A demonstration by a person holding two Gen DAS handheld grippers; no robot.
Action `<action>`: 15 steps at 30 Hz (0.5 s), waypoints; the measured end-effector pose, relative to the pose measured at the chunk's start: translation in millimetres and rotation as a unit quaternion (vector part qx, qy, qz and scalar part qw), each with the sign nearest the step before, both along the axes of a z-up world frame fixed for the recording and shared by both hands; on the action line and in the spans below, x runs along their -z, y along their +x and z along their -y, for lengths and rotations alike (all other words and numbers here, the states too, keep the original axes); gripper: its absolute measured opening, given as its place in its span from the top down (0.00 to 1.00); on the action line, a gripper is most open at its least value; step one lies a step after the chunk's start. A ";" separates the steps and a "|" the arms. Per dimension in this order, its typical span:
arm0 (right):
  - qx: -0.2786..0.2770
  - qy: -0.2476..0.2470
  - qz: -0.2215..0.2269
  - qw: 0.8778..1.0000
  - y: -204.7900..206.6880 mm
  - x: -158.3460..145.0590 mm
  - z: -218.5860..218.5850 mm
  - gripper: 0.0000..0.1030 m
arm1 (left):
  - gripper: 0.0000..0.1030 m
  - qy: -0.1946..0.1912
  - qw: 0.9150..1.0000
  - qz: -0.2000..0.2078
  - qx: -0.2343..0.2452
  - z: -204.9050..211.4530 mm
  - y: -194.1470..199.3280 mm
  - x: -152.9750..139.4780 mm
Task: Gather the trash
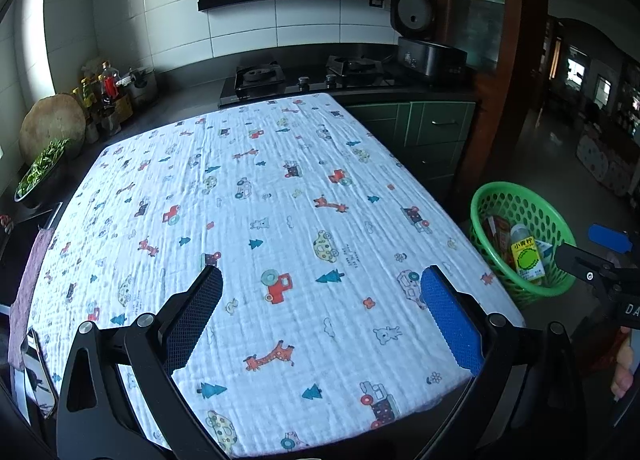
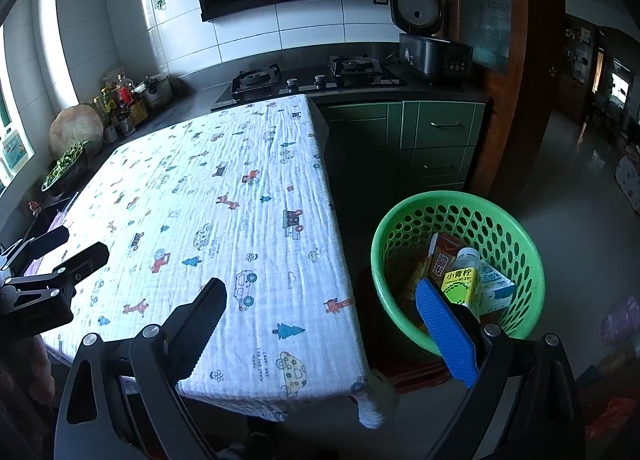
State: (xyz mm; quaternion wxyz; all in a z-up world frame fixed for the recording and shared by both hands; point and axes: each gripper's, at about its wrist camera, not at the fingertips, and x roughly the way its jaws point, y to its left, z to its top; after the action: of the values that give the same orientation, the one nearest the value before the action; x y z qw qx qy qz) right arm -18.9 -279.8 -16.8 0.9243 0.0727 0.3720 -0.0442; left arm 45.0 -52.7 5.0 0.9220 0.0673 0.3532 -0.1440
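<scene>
1. Hovering over the cloth-covered surface [image 1: 280, 195], the left tongs [image 1: 320, 308] are spread wide and pinch nothing; no trash shows anywhere on the patterned cloth in either view.
2. The right tongs [image 2: 320, 324] are spread too and hold nothing, with one finger above the near corner of the surface and the other in front of the green basket [image 2: 520, 244].
3. The trash sits inside the basket, which stands on the floor just beside the surface: a bottle with a yellow-green label [image 2: 464, 280], a red-brown carton [image 2: 444, 252] and a white and blue carton [image 2: 496, 288], all leaning against one another.
4. Judging by this, the collecting looks nearly or fully done, unless pieces lie out of sight.
5. The risks from here:
   - The basket is light and open-weave; a low swing of the right tongs could catch the rim and tip it, spilling the bottle and cartons onto the floor.
   - The cloth hangs loose over the near corner; a finger that snags it could drag the whole cover off the surface.
   - Both tongs hang close together near that corner, so they could knock each other if both move toward the basket at once.
</scene>
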 end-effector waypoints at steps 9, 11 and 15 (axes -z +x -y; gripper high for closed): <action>0.000 0.000 0.000 1.000 0.2 0.4 0.3 0.10 | 0.05 0.001 1.000 0.000 0.001 0.7 0.8 0.3; 0.000 0.000 0.000 1.000 0.4 0.5 0.4 0.10 | 0.05 0.002 1.000 0.000 0.001 0.6 0.7 0.4; 0.000 0.001 0.001 1.000 0.3 0.3 0.7 0.10 | 0.05 0.002 1.000 0.000 -0.001 0.7 1.6 0.4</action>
State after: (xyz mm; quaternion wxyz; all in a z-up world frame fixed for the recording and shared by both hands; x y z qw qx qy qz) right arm -18.6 -280.4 -17.1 0.9246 0.0738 0.3712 -0.0432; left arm 46.7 -53.3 4.6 0.9219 0.0688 0.3538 -0.1422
